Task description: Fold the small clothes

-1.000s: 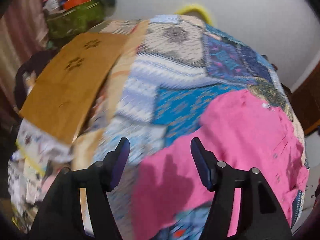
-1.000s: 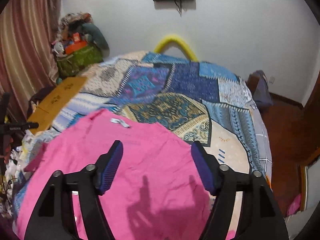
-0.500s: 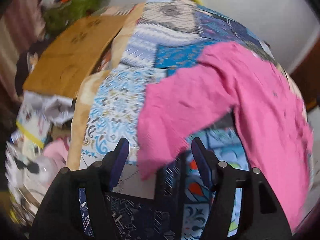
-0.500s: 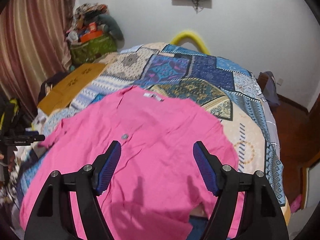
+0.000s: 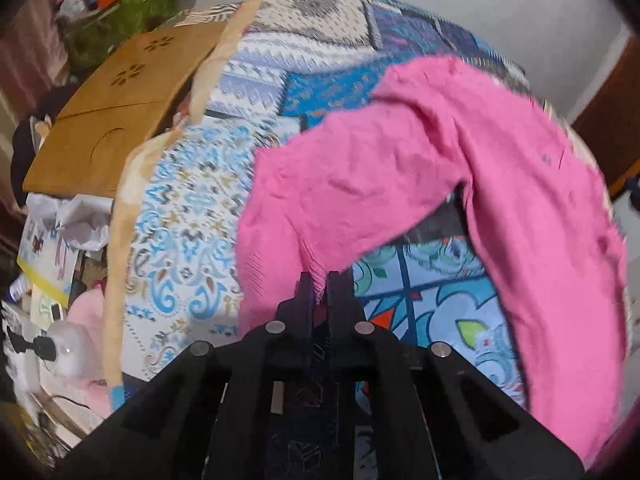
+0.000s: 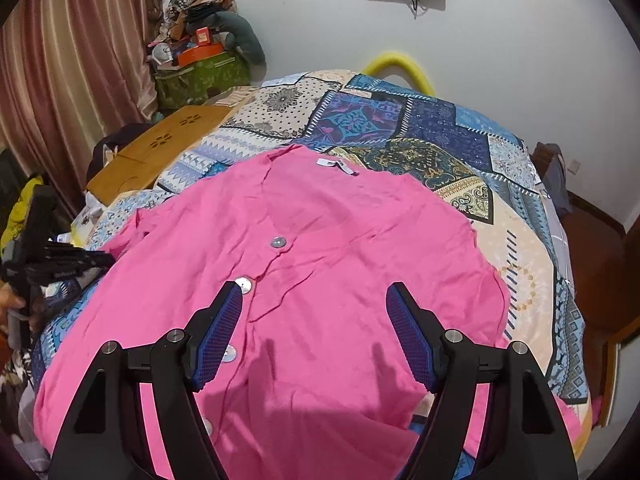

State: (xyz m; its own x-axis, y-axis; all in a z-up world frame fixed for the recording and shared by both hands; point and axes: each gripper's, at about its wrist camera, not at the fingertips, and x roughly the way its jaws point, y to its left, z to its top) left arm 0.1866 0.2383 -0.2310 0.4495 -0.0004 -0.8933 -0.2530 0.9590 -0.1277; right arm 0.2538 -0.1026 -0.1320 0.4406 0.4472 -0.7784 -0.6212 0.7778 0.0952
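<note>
A pink button-front shirt [image 6: 320, 264] lies spread on a patchwork bedspread [image 6: 440, 152], collar and white label at the far end. In the left wrist view my left gripper [image 5: 319, 280] is shut on the end of the shirt's sleeve [image 5: 340, 196], which is lifted off the bed while the shirt's body [image 5: 540, 220] hangs to the right. My right gripper [image 6: 314, 332] is open and empty, hovering over the shirt's lower front beside its buttons [image 6: 279, 242]. The left gripper also shows at the left edge of the right wrist view [image 6: 60, 264].
A wooden board [image 5: 120, 108] lies at the bed's left edge, also in the right wrist view [image 6: 160, 148]. Clutter and papers [image 5: 60, 240] sit on the floor to the left. A green bag [image 6: 200, 76] stands by the curtain. A yellow tube [image 6: 400, 64] arches behind the bed.
My left gripper went from open to shut on the pink sleeve and lifted it. The right gripper stayed open and the shirt now lies nearer, more fully in view.
</note>
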